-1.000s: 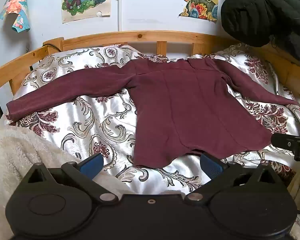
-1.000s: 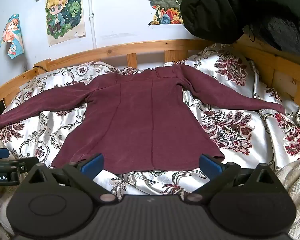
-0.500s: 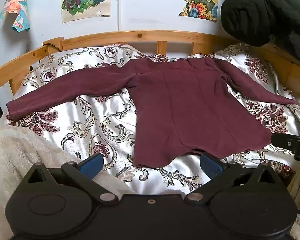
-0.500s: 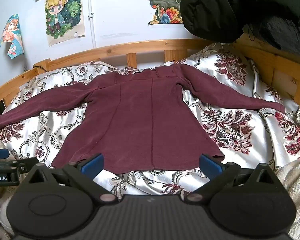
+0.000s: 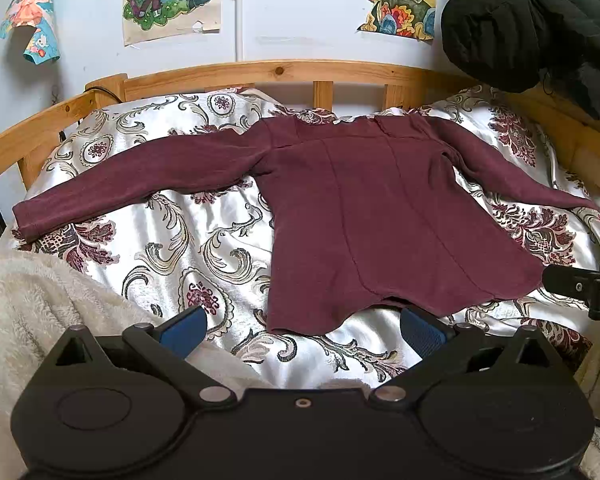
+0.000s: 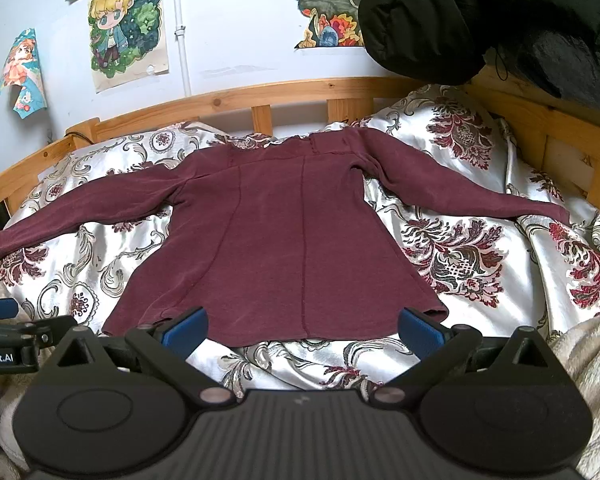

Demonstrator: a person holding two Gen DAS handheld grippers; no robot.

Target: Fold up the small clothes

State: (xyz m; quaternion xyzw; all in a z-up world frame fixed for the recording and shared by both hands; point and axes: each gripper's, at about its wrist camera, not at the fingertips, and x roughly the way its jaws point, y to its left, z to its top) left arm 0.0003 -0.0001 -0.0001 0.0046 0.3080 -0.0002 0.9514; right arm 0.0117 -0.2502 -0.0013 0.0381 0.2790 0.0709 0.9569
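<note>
Maroon top (image 5: pixel 380 216) lies flat on the bedspread (image 5: pixel 204 256); left claw (image 5: pixel 302 326) and right claw (image 6: pixel 302 326) both gape, empty

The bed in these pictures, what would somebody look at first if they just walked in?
Most likely the dark red shirt, lying flat in the middle of the bed with both sleeves stretched out wide. Under it is a shiny white bedspread with big red swirls, and cartoon posters hang on the wall behind. A puffy black jacket hangs at the top right corner.
</note>
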